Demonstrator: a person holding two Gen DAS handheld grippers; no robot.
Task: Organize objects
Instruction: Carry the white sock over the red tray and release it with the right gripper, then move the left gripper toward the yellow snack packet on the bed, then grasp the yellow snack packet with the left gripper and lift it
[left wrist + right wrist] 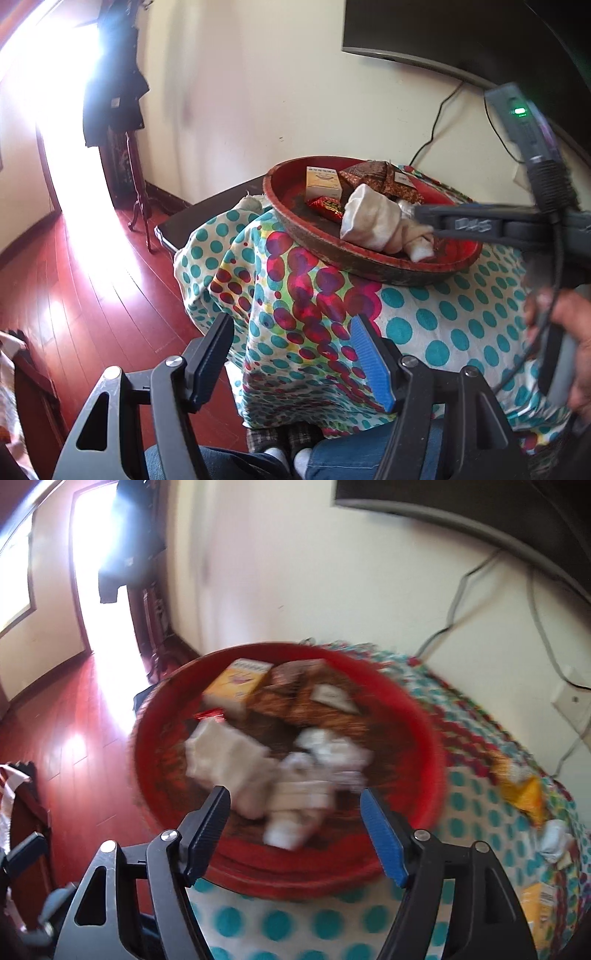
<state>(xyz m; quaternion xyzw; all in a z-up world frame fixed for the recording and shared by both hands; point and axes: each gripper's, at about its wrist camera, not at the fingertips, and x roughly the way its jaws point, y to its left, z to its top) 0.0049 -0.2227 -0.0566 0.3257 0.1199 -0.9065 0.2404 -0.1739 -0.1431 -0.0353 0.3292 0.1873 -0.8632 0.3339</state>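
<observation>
A round red tray (295, 236) sits on the dotted tablecloth (443, 325). In it lie a yellow box (323, 182), a red sachet (327, 206), a brown patterned packet (373, 177) and white rolled cloths (369, 218). My right gripper (424, 221) reaches over the tray from the right, its tips by the cloths. In the blurred right wrist view it (294, 793) stands open above the tray (159, 716), with a white roll (295, 812) lying below the gap, untouched by the pads. My left gripper (291, 321) hangs open and empty at the table's near edge.
To the right of the tray on the cloth lie a yellow packet (524, 794), a crumpled white wad (554, 838) and a yellow box (539, 904). A dark screen (443, 33) and cables (439, 122) are on the wall behind. A coat stand (136, 147) stands on the wooden floor at left.
</observation>
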